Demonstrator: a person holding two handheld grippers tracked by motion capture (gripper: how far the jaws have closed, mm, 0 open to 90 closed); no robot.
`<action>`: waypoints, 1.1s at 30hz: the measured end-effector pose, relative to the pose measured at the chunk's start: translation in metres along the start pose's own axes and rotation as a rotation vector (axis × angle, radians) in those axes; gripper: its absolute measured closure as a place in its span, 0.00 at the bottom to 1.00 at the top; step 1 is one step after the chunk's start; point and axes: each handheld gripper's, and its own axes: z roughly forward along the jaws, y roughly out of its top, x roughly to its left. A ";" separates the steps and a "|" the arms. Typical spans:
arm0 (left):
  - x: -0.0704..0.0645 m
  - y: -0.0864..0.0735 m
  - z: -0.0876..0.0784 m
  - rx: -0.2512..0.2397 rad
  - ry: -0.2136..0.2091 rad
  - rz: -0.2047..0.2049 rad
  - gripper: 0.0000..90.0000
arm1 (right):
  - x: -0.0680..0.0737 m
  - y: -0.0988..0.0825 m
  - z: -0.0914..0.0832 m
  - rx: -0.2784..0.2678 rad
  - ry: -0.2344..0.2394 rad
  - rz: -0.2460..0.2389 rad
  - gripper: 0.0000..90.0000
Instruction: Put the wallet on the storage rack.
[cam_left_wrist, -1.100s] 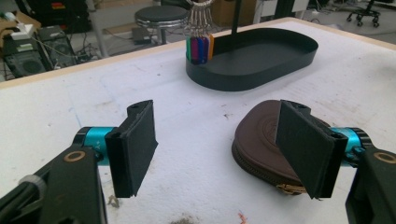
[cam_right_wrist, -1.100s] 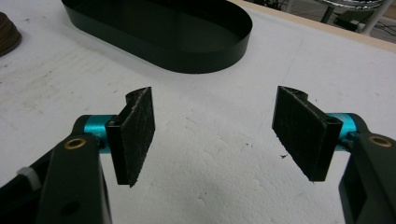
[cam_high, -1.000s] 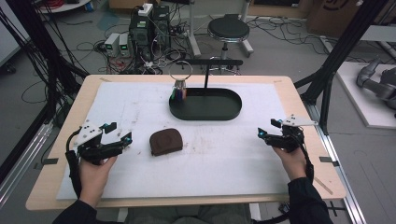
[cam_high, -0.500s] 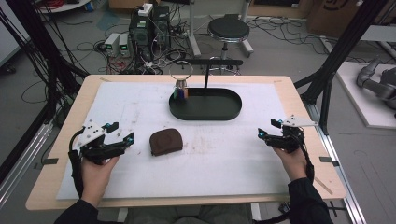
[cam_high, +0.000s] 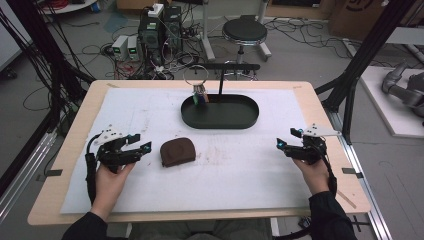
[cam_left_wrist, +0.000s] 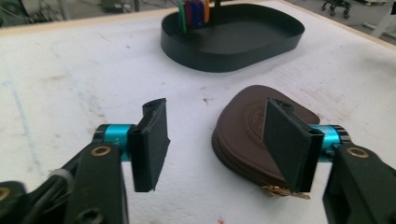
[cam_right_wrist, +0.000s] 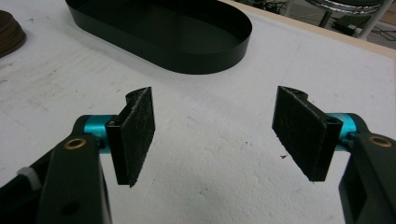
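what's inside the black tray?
Black tray: coloured keys on a ring stand at its left end, by a black post. Floor otherwise bare; the near wall hides a strip.

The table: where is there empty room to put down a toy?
Lots of bare white table lies between the brown pouch and the right claw, in front of the black tray. More lies left of the tray. It is crowded where the left claw, open and just narrowing, nears the pouch.

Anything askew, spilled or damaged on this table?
Nothing serious. The white table cover carries brownish smudges near the brown zipped pouch. The pouch lies flat; the black oval tray sits level, colourful tags upright at its end.
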 end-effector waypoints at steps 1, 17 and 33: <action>-0.001 0.001 0.006 0.017 -0.026 -0.013 0.48 | 0.000 -0.001 -0.001 0.003 0.002 -0.002 0.34; -0.001 -0.004 0.048 0.192 -0.043 -0.106 0.61 | -0.001 -0.006 -0.006 0.009 -0.013 -0.019 0.34; -0.002 -0.010 0.052 0.218 -0.062 -0.123 0.83 | 0.003 -0.004 -0.002 0.020 -0.004 -0.039 0.34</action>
